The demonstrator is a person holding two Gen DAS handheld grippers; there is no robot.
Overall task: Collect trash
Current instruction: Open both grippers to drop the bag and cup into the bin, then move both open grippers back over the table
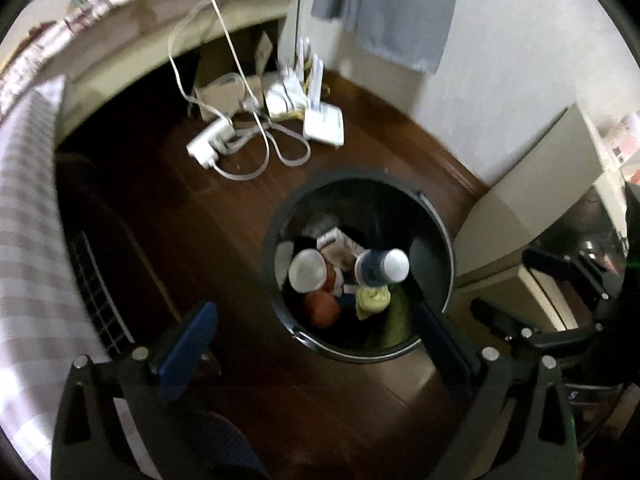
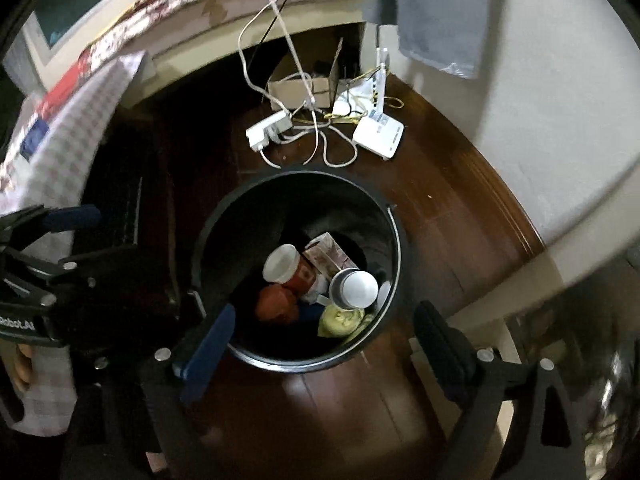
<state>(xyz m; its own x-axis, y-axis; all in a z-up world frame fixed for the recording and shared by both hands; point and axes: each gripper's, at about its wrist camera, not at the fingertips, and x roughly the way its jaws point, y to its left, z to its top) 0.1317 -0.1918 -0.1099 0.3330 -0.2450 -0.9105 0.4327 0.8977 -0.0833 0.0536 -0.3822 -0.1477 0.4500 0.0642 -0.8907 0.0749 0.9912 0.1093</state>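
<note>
**Both grippers held wide open above the trash bin**

The left gripper [image 1: 316, 332] is seen with its jaws spread wide; nothing is gripped between them, and its blue-padded fingers [image 1: 188, 344] touch nothing. It is held above the black trash bin [image 1: 280, 216], which stands on the dark wooden floor [image 1: 224, 216]. The right gripper [image 2: 324, 344] is likewise released, its jaws parted widely and empty, with the bin's rim [image 2: 224, 204] framed between them from above.

Inside the bin, a bottle with a white cap [image 2: 356, 288] is seen among the collected trash, beside a cup with a white lid [image 2: 282, 264], a printed carton [image 2: 328, 254], an orange crumpled item [image 2: 276, 304] and a yellow-green wrapper [image 2: 340, 320]. Whether the bottle rests on the pile or is mid-fall cannot be told.

Beyond the bin, a white power strip [image 2: 268, 128] with cables and a white router [image 2: 378, 134] lie on the floor. A checked cloth [image 1: 28, 216] hangs at the left.
</note>
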